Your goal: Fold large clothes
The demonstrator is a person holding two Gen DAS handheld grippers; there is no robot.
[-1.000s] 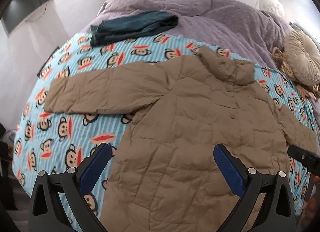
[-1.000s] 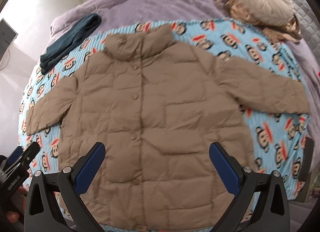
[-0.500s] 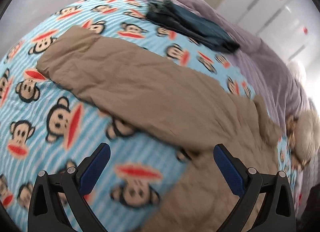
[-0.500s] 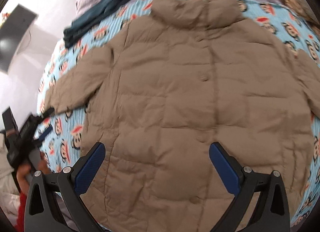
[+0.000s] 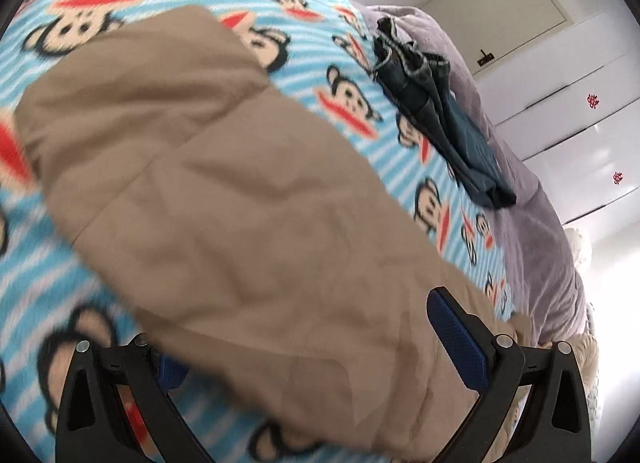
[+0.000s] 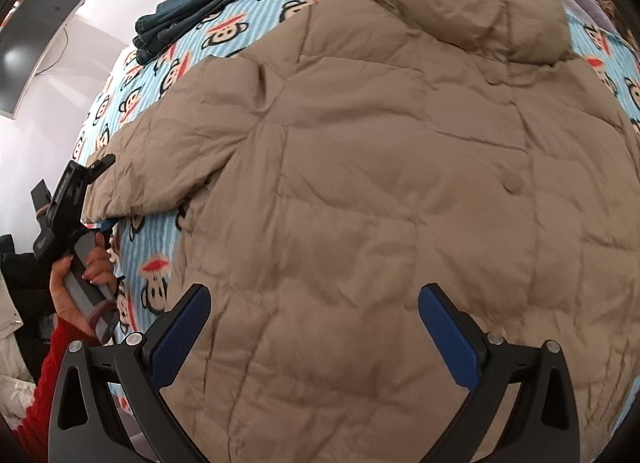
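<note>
Left gripper [image 5: 316,347] straddles jacket sleeve [image 5: 208,183] on monkey-print blanket [image 5: 348,43].

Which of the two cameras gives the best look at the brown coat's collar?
The right wrist view: the coat lies spread flat, its collar plain at the top. The left wrist view shows only a blurred sleeve up close, no collar.

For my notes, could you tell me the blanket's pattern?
Light blue stripes with cartoon monkey faces, clearest in the left wrist view.
</note>
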